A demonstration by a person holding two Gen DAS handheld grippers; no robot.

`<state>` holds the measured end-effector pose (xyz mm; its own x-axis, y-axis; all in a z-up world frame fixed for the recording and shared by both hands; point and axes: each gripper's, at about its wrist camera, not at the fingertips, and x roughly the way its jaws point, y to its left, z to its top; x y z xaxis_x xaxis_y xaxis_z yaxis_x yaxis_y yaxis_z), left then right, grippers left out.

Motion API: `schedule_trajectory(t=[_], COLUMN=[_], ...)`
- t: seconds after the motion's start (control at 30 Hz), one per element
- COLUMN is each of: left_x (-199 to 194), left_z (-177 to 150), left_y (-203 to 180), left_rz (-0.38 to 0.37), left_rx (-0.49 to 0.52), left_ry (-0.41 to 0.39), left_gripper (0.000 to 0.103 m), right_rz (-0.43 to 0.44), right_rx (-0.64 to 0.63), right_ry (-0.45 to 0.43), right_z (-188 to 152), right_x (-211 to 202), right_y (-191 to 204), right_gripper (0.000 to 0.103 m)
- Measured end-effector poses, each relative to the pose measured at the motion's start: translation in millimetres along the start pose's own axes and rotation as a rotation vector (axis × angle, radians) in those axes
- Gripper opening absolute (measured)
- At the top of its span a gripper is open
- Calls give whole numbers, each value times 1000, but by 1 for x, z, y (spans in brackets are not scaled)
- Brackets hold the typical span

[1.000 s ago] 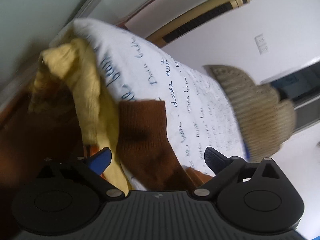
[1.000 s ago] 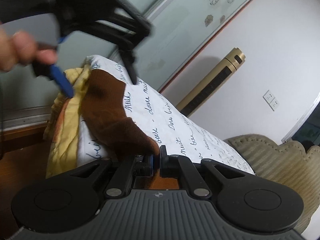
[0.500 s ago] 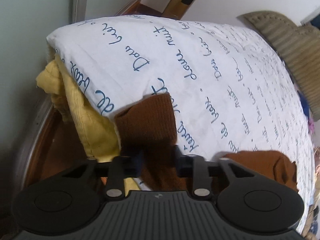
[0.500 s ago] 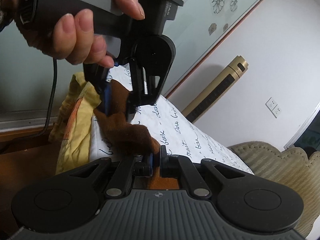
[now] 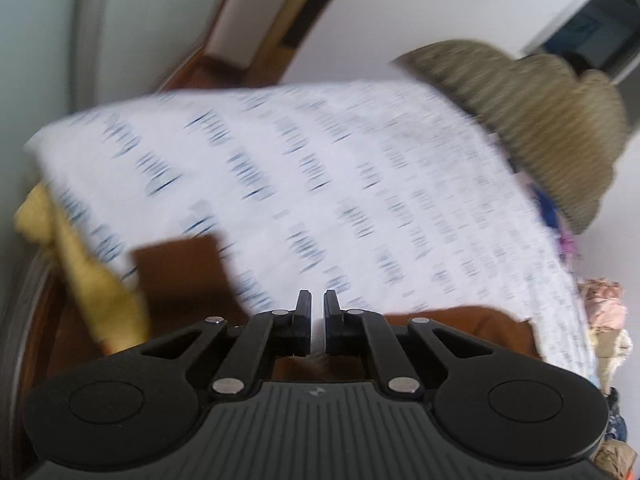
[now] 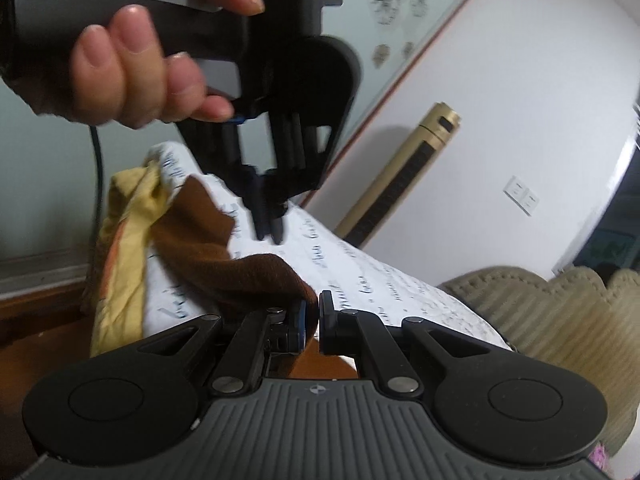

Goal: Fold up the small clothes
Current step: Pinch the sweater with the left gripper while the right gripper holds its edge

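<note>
A brown sock (image 6: 224, 264) lies across the white sheet with blue writing (image 6: 360, 276). My right gripper (image 6: 316, 312) is shut on the sock's near end. In the right wrist view a hand (image 6: 132, 64) holds my left gripper (image 6: 270, 234), which is shut just above the sheet, right of the sock's far end and apart from it. The left wrist view is blurred: the left gripper (image 5: 316, 304) shows shut with only sheet (image 5: 360, 184) in the slit. The sock's cuff (image 5: 180, 272) lies to its left, and more brown cloth (image 5: 460, 328) to its lower right.
A yellow cloth (image 6: 124, 240) hangs off the sheet's left end, also in the left wrist view (image 5: 100, 300). A beige ribbed armchair (image 6: 560, 320) stands to the right. A gold tower unit (image 6: 404, 176) stands by the wall. Mixed clothes (image 5: 604, 312) pile at the right edge.
My left gripper went from wide open to shut, came off the sock's cuff, and moved up and right over the sheet. The right gripper stayed shut on the sock.
</note>
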<state>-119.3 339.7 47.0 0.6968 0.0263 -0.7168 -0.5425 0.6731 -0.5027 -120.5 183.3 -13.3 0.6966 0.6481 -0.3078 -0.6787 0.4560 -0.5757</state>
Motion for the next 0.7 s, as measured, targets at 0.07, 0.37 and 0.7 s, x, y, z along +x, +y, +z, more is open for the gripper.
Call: schedule_trajectory(t=[0.07,0.37,0.7], left_x=[-3,-10,38], left_z=[5,-5,9], left_y=[-13,48,24], left_rz=[-16,95,297], left_rx=[29,-56,-9], left_ry=[-9,98,199], left_gripper=[6,10,80], right_rz=[-29,1,35], right_rx=[22,-5,-56], right_ry=[-2,5,12], right_z=[1,-1,-3], right_x=[-1,-3,-4], right_y=[-5,-2,14], right_gripper=[5,5,5])
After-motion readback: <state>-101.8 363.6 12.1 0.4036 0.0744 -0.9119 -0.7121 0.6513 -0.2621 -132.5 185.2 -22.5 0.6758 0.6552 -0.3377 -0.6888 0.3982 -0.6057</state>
